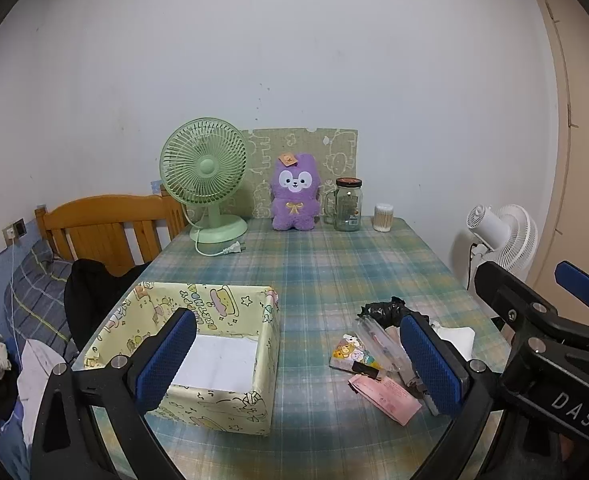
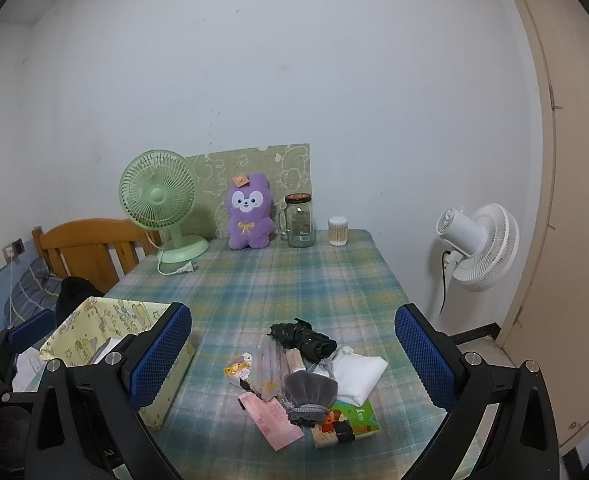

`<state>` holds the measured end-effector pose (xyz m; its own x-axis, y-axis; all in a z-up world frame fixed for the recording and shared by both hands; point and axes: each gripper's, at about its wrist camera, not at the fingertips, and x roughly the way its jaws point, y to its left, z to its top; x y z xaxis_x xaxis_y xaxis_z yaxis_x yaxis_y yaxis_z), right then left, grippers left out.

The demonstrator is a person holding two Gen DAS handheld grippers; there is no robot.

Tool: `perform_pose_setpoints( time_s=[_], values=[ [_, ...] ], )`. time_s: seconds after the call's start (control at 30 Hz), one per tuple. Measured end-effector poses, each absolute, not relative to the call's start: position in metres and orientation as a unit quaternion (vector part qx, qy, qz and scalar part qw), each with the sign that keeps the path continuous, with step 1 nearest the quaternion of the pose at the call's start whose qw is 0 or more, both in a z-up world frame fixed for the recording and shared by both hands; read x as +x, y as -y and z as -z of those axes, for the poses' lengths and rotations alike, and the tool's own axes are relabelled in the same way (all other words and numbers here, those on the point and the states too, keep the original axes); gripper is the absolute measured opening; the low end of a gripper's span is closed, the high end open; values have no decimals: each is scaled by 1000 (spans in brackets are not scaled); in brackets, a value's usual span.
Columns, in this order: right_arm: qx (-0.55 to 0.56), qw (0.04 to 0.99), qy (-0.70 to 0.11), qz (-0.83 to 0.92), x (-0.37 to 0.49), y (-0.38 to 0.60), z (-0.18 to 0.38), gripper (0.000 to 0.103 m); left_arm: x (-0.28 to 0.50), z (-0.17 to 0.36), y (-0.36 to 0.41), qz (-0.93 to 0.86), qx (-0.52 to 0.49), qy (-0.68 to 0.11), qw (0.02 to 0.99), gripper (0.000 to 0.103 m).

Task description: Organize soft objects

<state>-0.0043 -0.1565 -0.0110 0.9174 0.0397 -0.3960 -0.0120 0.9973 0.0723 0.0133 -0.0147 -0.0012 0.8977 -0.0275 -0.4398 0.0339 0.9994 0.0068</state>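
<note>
**Q.** What do the two grippers show, and which step is in hand?

**A.** The right gripper [image 2: 292, 360] hangs above the near end of the table with its blue pads spread wide and nothing between them. The left gripper [image 1: 300, 360] is likewise wide apart and empty. Nothing is yet grasped, so this is judged to be the approach before a first pick.

**Q.** Where are the soft things, taking the yellow box as landmark?

**A.** The yellow box [image 1: 268, 344], open-topped with a bare white floor, stands at the near left of the table. Just to its right lies a loose heap: a grey velvet pouch [image 2: 309, 392], a white folded cloth [image 2: 360, 374] touching it, and a black crumpled bundle [image 2: 306, 338] on the heap's far side. Mixed in are a pink paper slip [image 2: 270, 420], a clear pen case [image 2: 268, 368] and a green tissue packet [image 2: 358, 416]. Far beyond the box sits a purple plush toy [image 1: 294, 194], against the wall.

**Q.** What does the next move call for?

**A.** Probably lowering the right gripper onto the pouch, which lies uppermost, closing on fabric alone, then carrying it left over the box's wall.

**Q.** Edges and open room?

**A.** The heap lies near the table's near and right edges [image 2: 414, 312]; a sweep could push the packet off. Between box and heap the checked cloth is bare, as is the middle of the table beyond the box.
</note>
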Motion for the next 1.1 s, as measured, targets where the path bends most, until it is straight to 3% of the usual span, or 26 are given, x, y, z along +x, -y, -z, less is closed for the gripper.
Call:
perform_pose_setpoints(
  time_s=[1.1],
  values=[
    [33,980,-196,-13,-15,156,6,103,5,-3,18,26,6,-220,975,103]
  ],
)
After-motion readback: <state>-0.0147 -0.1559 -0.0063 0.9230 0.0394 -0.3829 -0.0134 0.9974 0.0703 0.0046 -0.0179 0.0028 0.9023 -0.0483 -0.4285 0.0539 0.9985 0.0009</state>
